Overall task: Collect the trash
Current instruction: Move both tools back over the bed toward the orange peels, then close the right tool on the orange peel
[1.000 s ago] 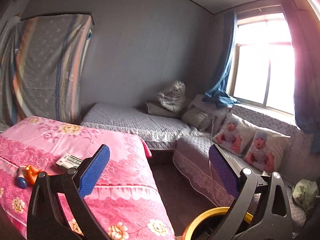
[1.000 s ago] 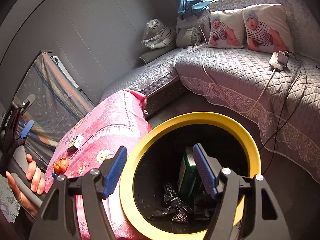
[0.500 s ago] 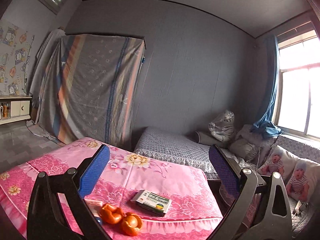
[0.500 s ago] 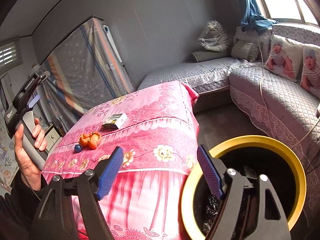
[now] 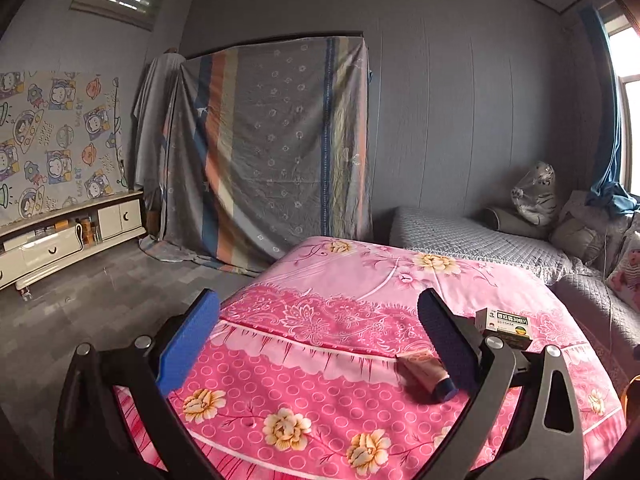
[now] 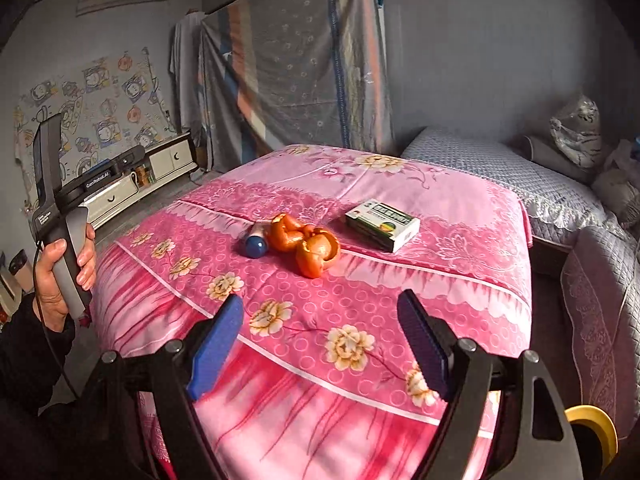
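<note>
Premises are a domestic living room or bedroom. Evidence: quilted corner sofa [image 5: 472, 240] with cushions [image 5: 576, 236], table under a pink floral cloth [image 6: 320, 288], low white cabinet [image 5: 60, 240], cartoon wall hanging [image 5: 56, 140], curtained window [image 5: 630, 92], striped sheet [image 5: 272, 152] draped over furniture.

Table cover [image 6: 440, 200]: pink, with yellow-white flowers, circles and paler lace bands. Peel [image 6: 306, 244]: orange. Tube [image 6: 256, 242]: peach body, dark blue cap. Box [image 6: 382, 224]: white with green print. Bin rim [image 6: 592, 426], near right: yellow. Far hanging sheet [image 5: 272, 148]: grey, striped blue and orange. Gripper pads [image 6: 216, 344]: blue.
</note>
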Available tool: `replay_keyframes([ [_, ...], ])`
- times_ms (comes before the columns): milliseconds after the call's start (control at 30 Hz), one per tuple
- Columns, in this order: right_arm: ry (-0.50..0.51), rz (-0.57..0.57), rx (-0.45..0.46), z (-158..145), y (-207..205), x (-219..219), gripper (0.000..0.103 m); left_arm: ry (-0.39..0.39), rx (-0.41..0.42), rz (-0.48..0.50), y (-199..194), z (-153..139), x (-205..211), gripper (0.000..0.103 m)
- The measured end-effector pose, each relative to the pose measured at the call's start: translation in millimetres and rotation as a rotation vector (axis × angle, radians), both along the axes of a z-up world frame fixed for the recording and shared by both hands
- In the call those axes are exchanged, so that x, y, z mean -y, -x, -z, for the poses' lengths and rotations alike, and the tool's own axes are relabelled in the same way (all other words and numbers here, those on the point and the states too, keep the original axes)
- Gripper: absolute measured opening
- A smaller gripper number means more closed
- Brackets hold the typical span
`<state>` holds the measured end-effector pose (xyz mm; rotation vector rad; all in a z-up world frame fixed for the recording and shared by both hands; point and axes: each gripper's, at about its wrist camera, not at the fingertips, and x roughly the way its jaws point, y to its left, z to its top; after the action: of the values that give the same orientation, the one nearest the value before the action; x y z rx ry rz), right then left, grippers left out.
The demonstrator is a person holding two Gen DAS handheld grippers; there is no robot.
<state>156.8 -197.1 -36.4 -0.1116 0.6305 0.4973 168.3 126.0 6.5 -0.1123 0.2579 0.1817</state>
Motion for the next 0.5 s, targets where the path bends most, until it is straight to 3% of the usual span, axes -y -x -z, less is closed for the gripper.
replay_keyframes([
  [133, 0.047, -0.110, -0.038, 9, -34, -49, 0.076, 0.047, -0.007, 0.031, 22, 10, -13, 0.095],
  [267, 0.106, -0.121, -0.082, 26, -69, -69, 0.075, 0.038, -0.023, 0.083, 30, 16, -9, 0.095],
  [333, 0.140, -0.123, -0.120, 36, -87, -77, 0.064, 0.015, -0.037, 0.110, 29, 19, -3, 0.095],
  [500, 0.183, -0.099, -0.185, 59, -121, -88, 0.056, -0.014, -0.087, 0.152, 19, 30, 7, 0.095],
])
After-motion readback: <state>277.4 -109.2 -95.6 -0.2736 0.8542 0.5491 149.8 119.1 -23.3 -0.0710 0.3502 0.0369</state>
